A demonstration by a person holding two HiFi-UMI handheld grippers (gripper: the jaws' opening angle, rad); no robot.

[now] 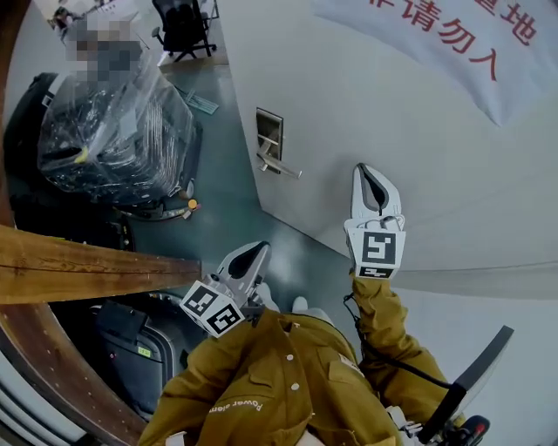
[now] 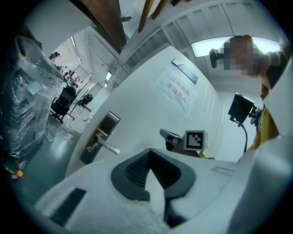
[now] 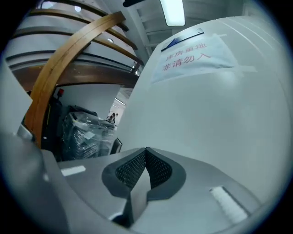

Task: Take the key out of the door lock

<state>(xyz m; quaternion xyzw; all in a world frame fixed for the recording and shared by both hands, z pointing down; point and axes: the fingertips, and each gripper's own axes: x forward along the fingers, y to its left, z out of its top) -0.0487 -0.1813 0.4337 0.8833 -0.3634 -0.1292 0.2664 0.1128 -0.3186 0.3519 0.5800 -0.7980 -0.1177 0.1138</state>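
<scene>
The white door [image 1: 366, 113] carries a metal lock plate [image 1: 269, 138] with a lever handle [image 1: 281, 166]; I cannot make out the key at this distance. The left gripper view shows the same lock plate [image 2: 100, 136] and handle [image 2: 108, 146] well ahead of the jaws. My left gripper [image 1: 250, 259] is shut and empty, low and short of the door, with its tips [image 2: 149, 154] pointing toward the lock. My right gripper [image 1: 377, 185] is shut with nothing in it, close to the bare door face to the right of the lock, and shows as well in the left gripper view [image 2: 170, 135].
A plastic-wrapped stack [image 1: 113, 131] stands on the floor left of the door. A curved wooden beam [image 1: 87, 266] crosses the lower left. A black office chair [image 1: 187, 26] stands far back. A paper sign [image 1: 471, 43] hangs on the door.
</scene>
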